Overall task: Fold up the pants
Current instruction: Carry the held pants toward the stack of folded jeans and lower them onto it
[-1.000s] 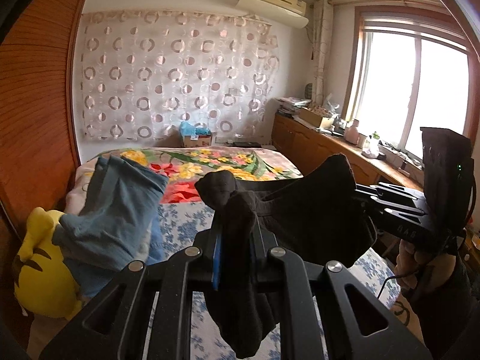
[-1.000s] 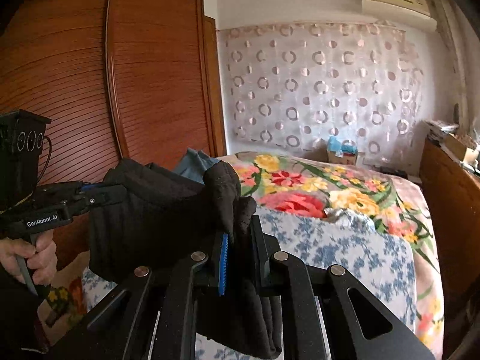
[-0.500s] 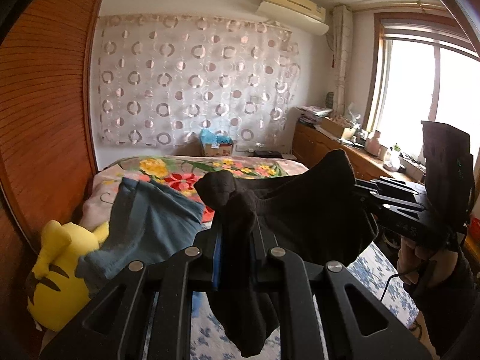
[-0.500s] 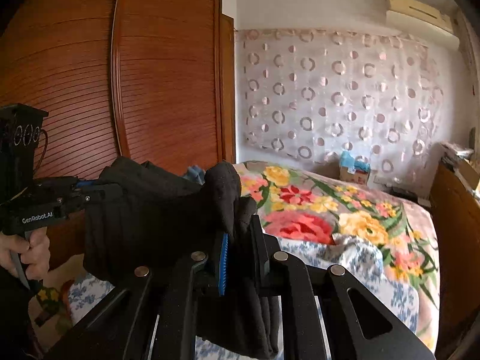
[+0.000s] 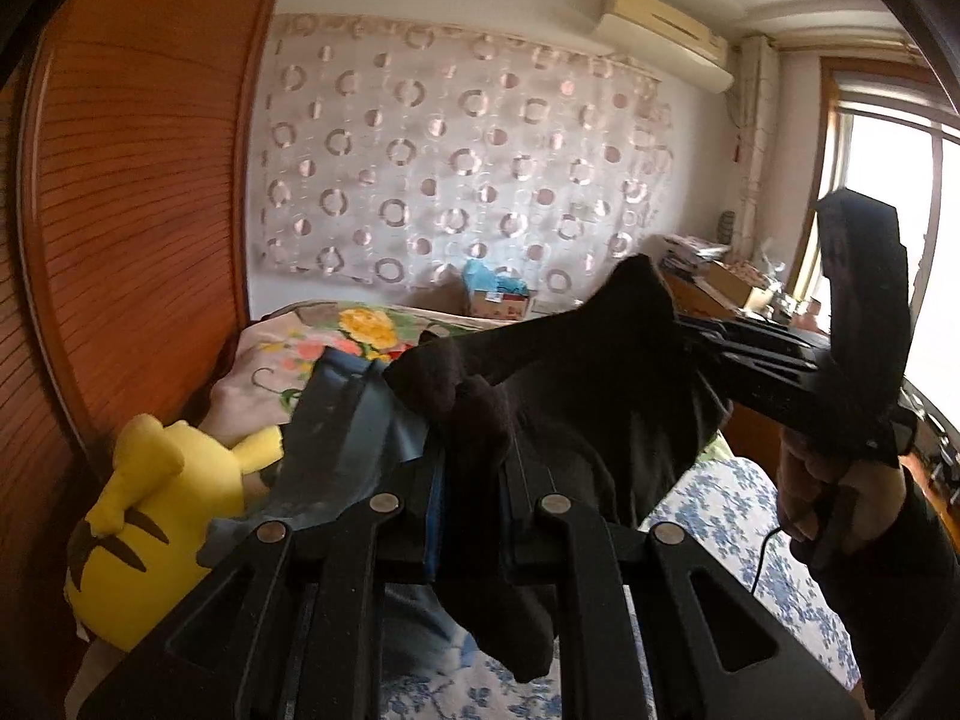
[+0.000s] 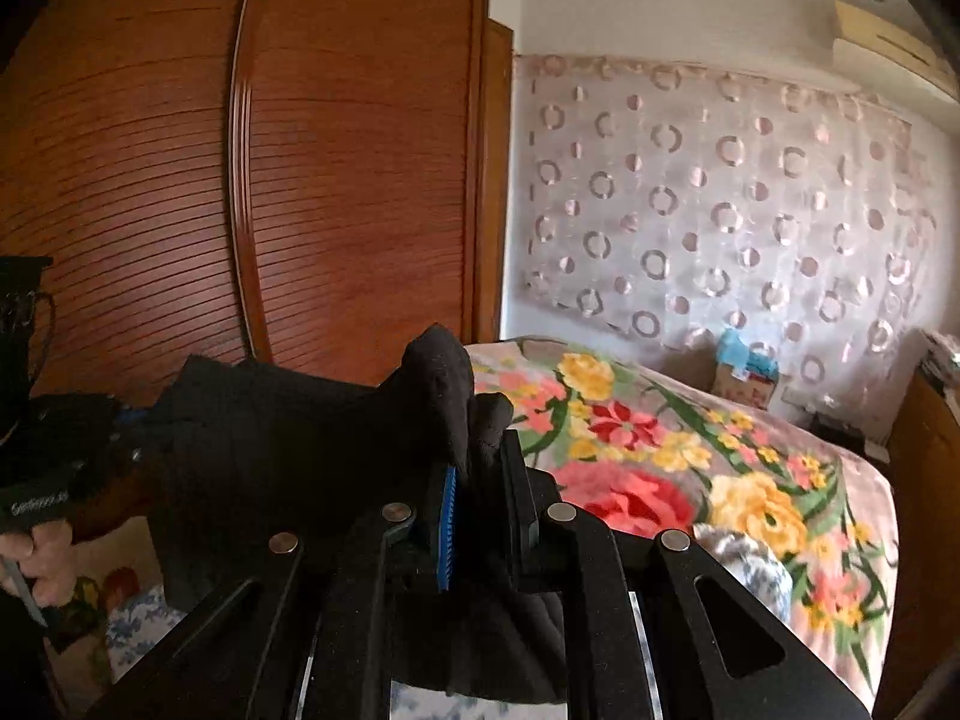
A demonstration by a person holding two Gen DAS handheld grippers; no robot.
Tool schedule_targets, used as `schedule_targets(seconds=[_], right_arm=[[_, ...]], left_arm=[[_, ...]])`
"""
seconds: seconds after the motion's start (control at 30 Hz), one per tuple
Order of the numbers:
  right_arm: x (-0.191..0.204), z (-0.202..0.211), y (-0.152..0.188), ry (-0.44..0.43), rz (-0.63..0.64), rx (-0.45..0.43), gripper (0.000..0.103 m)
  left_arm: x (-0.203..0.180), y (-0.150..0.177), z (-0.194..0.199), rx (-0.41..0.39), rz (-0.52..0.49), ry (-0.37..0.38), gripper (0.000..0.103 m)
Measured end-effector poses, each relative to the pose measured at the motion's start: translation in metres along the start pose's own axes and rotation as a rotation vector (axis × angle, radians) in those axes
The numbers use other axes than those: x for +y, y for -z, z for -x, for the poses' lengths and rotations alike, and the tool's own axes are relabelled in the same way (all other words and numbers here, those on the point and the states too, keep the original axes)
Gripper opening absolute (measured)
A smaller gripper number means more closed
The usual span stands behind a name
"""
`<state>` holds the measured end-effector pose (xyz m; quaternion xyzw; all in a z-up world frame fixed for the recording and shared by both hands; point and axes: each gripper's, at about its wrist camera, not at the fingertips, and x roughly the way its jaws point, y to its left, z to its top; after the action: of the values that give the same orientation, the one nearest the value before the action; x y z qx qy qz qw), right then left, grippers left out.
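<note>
Raised higher than a second ago: black pants [image 5: 576, 384], both cameras tilted up toward the wardrobe and curtain.

Item: dark knit cloth, bunched at each grip, slack between, hanging in air above the floral bed [image 6: 690, 456]. Left gripper [image 5: 471, 480] jaws pinch one bunched edge; right gripper [image 6: 480, 486] jaws pinch the other. Nearby: yellow plush toy [image 5: 150, 522], blue garment [image 5: 342, 438].
</note>
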<state>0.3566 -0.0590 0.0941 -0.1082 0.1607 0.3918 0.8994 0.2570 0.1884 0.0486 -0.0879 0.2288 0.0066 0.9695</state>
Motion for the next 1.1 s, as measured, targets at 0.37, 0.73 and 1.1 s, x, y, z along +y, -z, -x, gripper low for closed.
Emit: schedule_targets(seconds=[0.37, 0.73, 1.1], right_arm=[[-0.007, -0.092, -0.033, -0.093, 0.096, 0.039, 0.013], [-0.01, -0.145, -0.044, -0.159, 0.113, 0.055, 0.013], [-0.037, -0.131, -0.036, -0.165, 0.053, 0.059, 0.035]], left_arm=[[0.047, 0.019, -0.019, 0.041, 0.083, -0.076, 0.015], [0.056, 0.031, -0.008, 0.005, 0.148, -0.078, 0.015], [0.054, 0.028, -0.009, 0.022, 0.097, -0.158, 0.049]])
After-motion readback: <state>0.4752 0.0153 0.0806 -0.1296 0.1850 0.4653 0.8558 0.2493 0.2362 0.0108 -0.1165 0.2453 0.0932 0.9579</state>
